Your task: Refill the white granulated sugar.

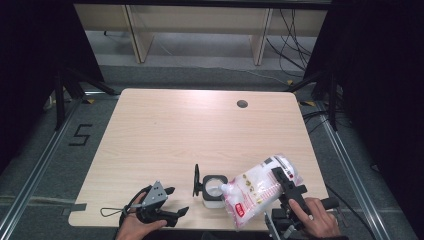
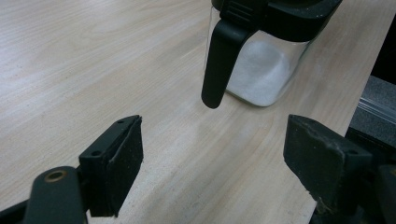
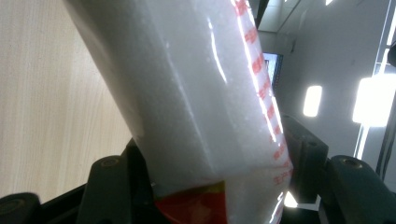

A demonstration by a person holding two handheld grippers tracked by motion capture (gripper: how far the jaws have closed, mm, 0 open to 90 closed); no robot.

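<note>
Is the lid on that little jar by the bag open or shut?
Open. The jar's black lid stands flipped up at its left side, and the tilted bag's corner points into the uncovered mouth.

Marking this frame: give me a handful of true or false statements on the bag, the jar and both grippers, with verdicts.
1. The right gripper is clamped on the bag. True.
2. The bag is tilted with its corner over the jar. True.
3. The jar's lid is closed. False: it stands flipped open at the jar's side.
4. The left gripper holds the jar. False: its jaws are open, short of it.
5. The jar holds some white grains. True.
</note>
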